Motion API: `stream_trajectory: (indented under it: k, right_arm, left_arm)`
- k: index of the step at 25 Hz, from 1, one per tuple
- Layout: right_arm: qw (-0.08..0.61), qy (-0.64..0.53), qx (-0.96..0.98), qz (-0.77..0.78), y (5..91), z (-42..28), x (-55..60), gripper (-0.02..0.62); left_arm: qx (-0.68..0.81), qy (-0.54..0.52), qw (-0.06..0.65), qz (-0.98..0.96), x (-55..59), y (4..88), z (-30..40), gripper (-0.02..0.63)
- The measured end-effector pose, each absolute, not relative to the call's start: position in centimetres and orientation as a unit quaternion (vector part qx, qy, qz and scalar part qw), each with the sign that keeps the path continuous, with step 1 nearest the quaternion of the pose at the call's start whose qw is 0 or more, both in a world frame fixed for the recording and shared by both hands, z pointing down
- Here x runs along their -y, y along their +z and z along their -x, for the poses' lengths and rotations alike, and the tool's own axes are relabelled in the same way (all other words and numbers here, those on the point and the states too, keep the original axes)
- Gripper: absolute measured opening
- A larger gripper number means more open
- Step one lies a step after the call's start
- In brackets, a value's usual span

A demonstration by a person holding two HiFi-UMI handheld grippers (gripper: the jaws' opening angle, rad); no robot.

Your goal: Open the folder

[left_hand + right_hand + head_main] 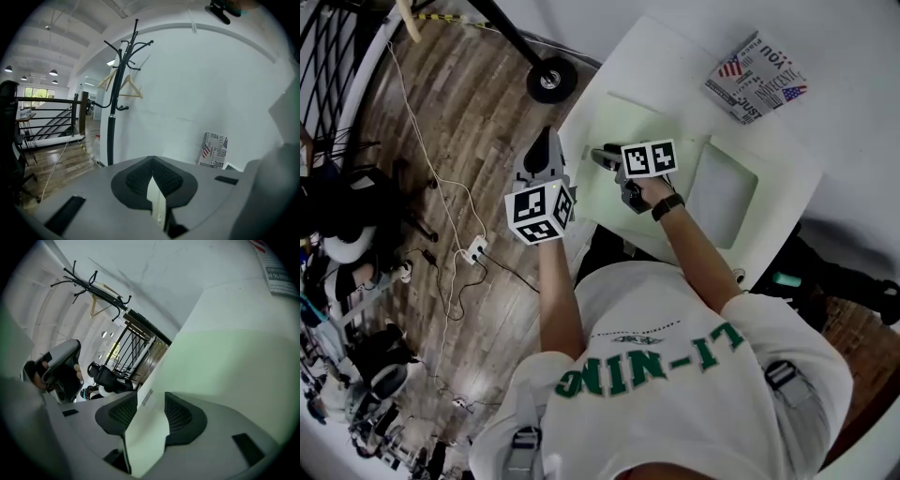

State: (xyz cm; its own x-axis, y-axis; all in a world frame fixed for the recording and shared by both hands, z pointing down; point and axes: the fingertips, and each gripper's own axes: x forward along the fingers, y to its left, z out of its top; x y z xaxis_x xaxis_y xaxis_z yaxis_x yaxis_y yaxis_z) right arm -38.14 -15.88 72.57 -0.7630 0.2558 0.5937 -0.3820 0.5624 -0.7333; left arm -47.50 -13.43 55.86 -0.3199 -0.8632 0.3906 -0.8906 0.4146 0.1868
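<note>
A pale green folder point(614, 192) lies shut and flat on the white table point(652, 66). My right gripper point(598, 155) hovers low over the folder's left part, jaws open. In the right gripper view the folder point(225, 362) fills the gap between the open jaws of my right gripper point(151, 399), with its left edge beside the left pad; I cannot tell whether either pad touches it. My left gripper point(546, 141) hangs at the table's left edge, just left of the folder. In its own view the left gripper point(152, 159) has its tips together, and only a pale strip shows behind them.
A second pale sheet or tray point(722, 192) lies right of the folder. A printed box point(757, 77) stands by the wall at the table's far right. A black coat rack point(115, 103) stands left of the table, its base point(551, 80) on the wood floor. Cables and a power strip point(473, 248) lie on the floor.
</note>
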Motion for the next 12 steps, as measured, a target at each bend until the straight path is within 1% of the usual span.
stream_trajectory:
  k: [3,6,10,12]
  right_arm:
    - [0.366,0.445,0.816,-0.044,73.9,38.4,15.7,0.187]
    - [0.396,0.4,0.825,-0.053,75.2,38.2,16.0,0.153]
    - [0.426,0.362,0.827,-0.06,76.7,37.9,15.5,0.145]
    - [0.431,0.356,0.826,-0.07,77.1,37.8,15.4,0.104]
  left_arm:
    - [0.807,0.031,0.228,-0.543,14.0,56.8,47.6,0.012]
    - [0.804,0.034,0.233,-0.546,14.4,57.4,47.5,0.012]
    - [0.804,0.038,0.233,-0.545,14.1,57.6,47.7,0.012]
    - [0.805,0.038,0.233,-0.544,13.8,57.5,47.8,0.014]
